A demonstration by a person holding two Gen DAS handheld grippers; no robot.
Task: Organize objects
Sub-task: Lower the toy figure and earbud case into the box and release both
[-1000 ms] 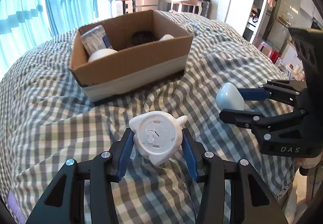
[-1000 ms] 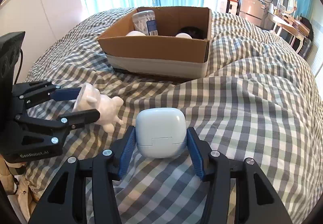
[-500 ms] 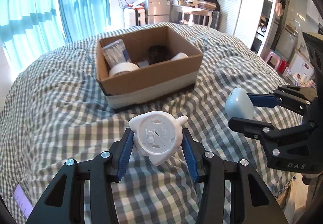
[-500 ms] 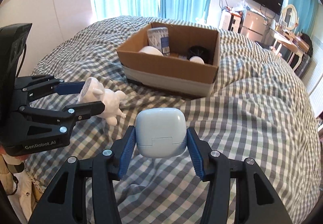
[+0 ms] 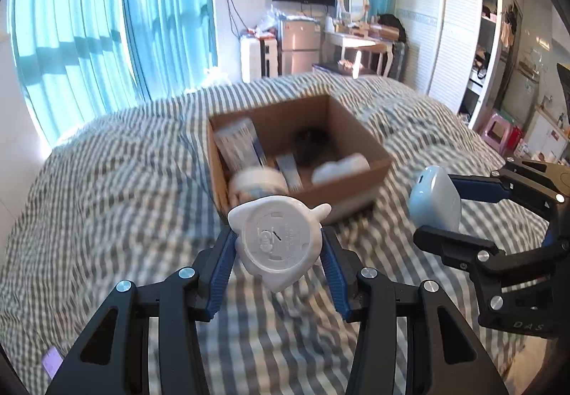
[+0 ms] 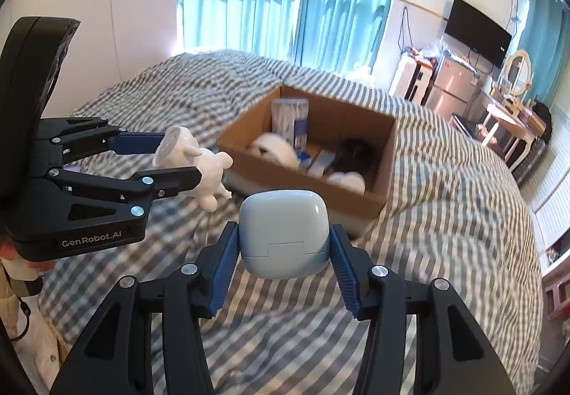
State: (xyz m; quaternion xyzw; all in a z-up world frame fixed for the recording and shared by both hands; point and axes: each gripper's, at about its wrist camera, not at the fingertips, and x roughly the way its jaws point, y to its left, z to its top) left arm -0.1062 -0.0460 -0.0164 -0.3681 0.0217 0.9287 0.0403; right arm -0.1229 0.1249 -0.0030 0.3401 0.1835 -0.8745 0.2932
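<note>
My left gripper point(image 5: 278, 245) is shut on a white animal-shaped figurine point(image 5: 276, 242), its round flat base facing the camera; the same figurine point(image 6: 199, 165) shows at the left of the right wrist view. My right gripper point(image 6: 283, 234) is shut on a pale blue rounded case point(image 6: 284, 233), also visible as the case point(image 5: 434, 197) at the right of the left wrist view. Both are held in the air above the checked bedspread point(image 5: 107, 199). Ahead lies an open cardboard box point(image 5: 356, 131) holding a tape roll point(image 6: 274, 149), a clear tub of swabs point(image 6: 290, 119), a dark round thing and small white items.
The box point(image 6: 386, 160) sits mid-bed on the checked cover point(image 6: 445, 217). Blue curtains point(image 5: 107, 31) hang behind. A wardrobe point(image 5: 452, 28), a dressing table point(image 5: 359, 42), a small fridge and a wall television stand past the bed's far end. A pink stool point(image 5: 498, 128) is on the floor at right.
Both grippers have risen with their objects still clamped. The box now appears lower and farther off, so more of its inside shows. The view is blurred by motion.
</note>
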